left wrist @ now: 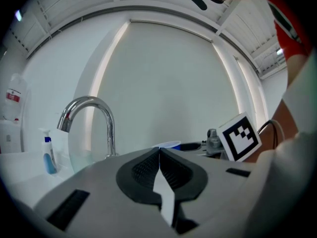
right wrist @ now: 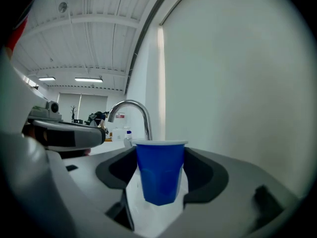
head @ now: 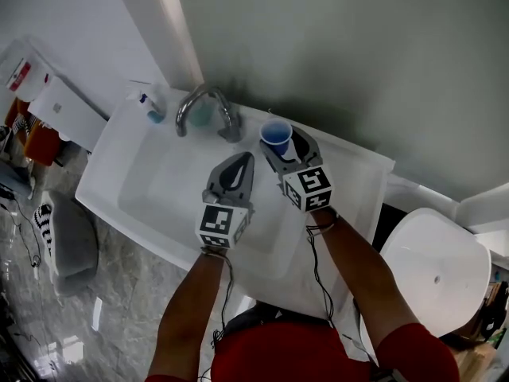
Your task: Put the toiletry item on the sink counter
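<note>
The right gripper (head: 284, 146) holds a blue cup (head: 276, 137) upright, its jaws pressed on the cup's two sides. The cup is over the back rim of the white sink (head: 151, 189), just right of the faucet (head: 204, 107). The left gripper (head: 242, 162) hovers over the basin beside it, with its jaws closed together on nothing. A small spray bottle (head: 153, 110) stands on the rim left of the faucet.
</note>
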{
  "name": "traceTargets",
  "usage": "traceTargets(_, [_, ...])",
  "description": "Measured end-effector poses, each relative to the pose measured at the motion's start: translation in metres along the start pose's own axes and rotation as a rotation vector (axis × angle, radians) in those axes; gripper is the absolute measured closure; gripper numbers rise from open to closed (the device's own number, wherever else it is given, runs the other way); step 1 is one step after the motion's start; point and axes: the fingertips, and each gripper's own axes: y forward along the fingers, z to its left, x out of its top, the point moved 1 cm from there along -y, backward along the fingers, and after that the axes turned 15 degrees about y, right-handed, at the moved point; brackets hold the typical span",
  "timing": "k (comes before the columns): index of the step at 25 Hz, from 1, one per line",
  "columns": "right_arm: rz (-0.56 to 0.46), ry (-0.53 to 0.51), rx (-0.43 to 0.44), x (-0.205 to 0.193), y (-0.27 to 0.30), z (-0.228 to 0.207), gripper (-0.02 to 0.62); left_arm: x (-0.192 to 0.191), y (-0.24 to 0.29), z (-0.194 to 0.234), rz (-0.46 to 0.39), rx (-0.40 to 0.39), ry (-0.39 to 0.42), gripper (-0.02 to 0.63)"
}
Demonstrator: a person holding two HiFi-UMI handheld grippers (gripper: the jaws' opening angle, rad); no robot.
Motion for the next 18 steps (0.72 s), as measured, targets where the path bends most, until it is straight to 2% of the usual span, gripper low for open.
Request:
traceTargets(10, [0.081,-0.007,-0.048,-0.029,0.033,-0.019,0.302,-0.005,0.006,0.007,-0.003,-0.014,-0.025,0.588])
traceTargets(18, [0.116,-0.010,-0.052,-0.042,0.048,-0.024,0.302,-0.008,0.008,0.009,-0.003,-0.030,-0.030,0.589])
